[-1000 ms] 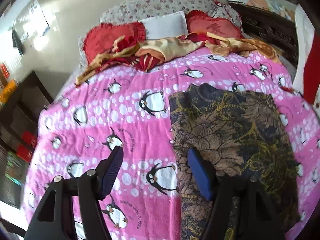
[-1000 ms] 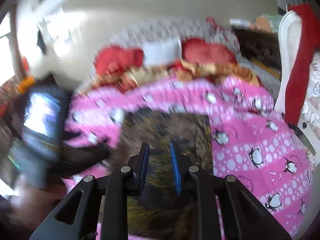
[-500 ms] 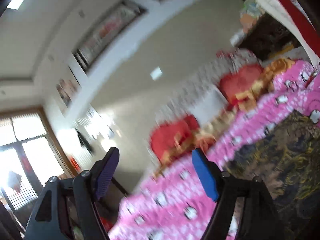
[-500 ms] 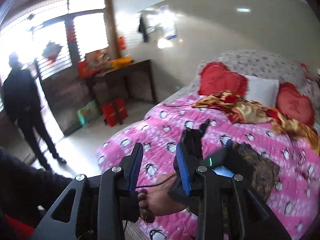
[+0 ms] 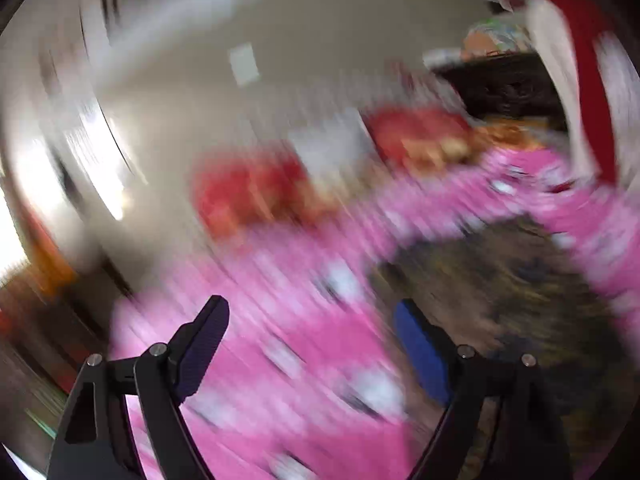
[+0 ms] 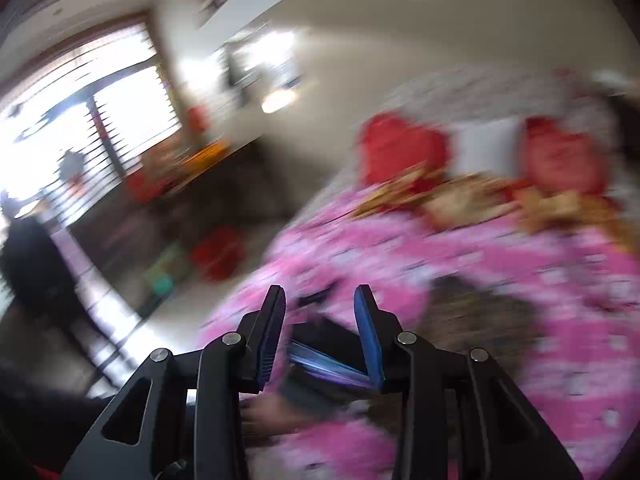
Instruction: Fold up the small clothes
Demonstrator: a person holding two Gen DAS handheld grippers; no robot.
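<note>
Both claws higher than before, left claw [image 5: 312, 344] and right claw [image 6: 320, 322] opening, empty.

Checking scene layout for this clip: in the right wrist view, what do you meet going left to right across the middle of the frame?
Bright window → dark side table → left red heart cushion → white pillow → right red heart cushion. All are blurred.

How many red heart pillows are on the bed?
2. One red heart pillow sits left of the white pillow at the head of the bed; the other red heart pillow sits right of it. The pictures are blurry, so more could be hidden.
</note>
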